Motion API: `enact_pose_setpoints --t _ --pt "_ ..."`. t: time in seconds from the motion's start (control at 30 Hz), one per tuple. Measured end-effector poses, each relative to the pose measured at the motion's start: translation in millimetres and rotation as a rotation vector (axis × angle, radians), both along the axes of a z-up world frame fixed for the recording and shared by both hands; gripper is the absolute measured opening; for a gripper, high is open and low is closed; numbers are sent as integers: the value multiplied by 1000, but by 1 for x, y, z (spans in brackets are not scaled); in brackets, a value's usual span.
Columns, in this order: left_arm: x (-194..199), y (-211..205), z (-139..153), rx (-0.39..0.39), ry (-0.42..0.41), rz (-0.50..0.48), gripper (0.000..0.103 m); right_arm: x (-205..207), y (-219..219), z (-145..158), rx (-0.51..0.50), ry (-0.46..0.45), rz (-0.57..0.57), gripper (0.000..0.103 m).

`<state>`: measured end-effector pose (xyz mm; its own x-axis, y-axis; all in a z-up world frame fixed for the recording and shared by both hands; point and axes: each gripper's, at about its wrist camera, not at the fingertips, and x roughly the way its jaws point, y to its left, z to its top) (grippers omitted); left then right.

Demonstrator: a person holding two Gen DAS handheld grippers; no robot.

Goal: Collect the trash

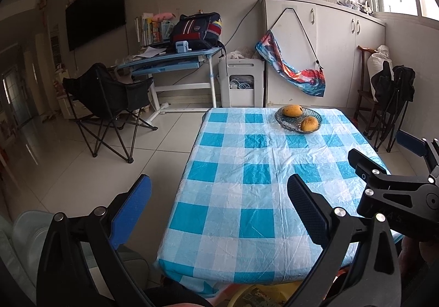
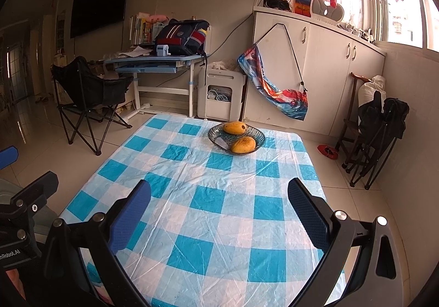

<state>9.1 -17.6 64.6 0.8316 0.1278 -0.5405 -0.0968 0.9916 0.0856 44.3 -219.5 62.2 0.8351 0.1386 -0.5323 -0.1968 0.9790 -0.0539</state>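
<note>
item: checked tablecloth [image 2: 219, 211], no trash in view on it; glass bowl [image 2: 236, 138] holds two mangoes. left gripper [image 1: 219, 213], right gripper [image 2: 219, 213]: both released, empty. we should scan wider before reaching.

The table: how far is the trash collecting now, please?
No loose trash shows on the table; only a bowl with two mangoes stands on it. Both tongs, left and right, are open and empty. Nothing visibly remains on the table; elsewhere cannot be judged.
</note>
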Motion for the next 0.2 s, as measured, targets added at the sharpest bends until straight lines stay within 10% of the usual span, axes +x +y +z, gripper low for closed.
enact_pose_setpoints --t 0.2 --pt "-8 4 -1 29 3 3 96 -3 2 -5 -23 14 -8 96"
